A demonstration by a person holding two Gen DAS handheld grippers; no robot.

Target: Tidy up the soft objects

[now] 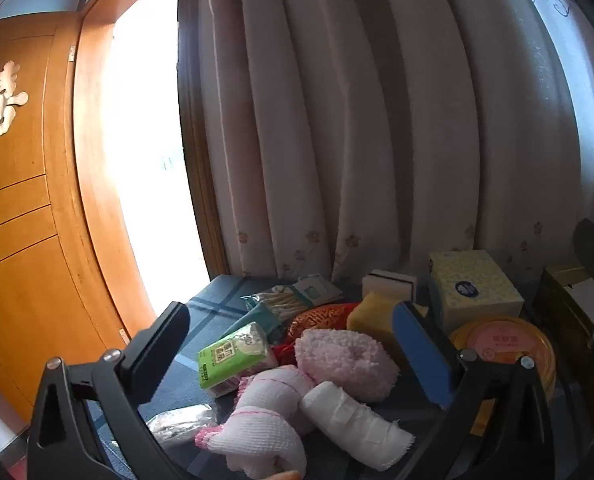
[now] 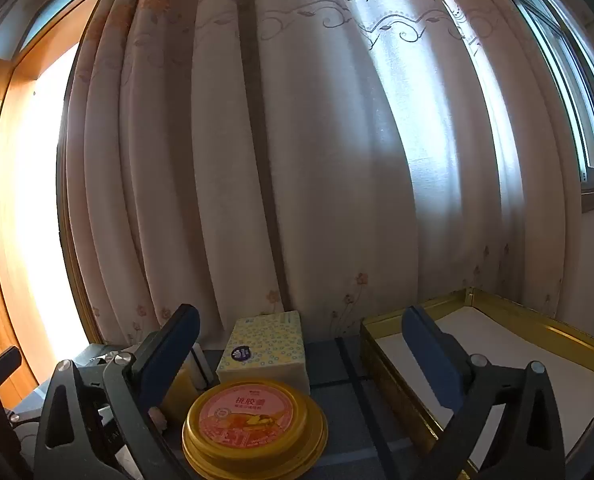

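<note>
both grippers wide open, holding nothing. left gripper [image 1: 293, 344] view catches the pink fluffy pad [image 1: 345, 364] and bandage roll [image 1: 357, 424]; right gripper [image 2: 301, 344] view shows the gold tray [image 2: 497, 308] by the table's right edge instead.

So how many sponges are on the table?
2, as far as I can see. A white sponge with a dark stripe sits at the back by the curtain. A yellow sponge lies just in front of it. Others may hide under the pile.

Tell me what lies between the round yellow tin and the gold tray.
Nothing lies there. In the right wrist view, only bare blue tablecloth with a dark stripe separates the yellow tin from the gold tray.
</note>
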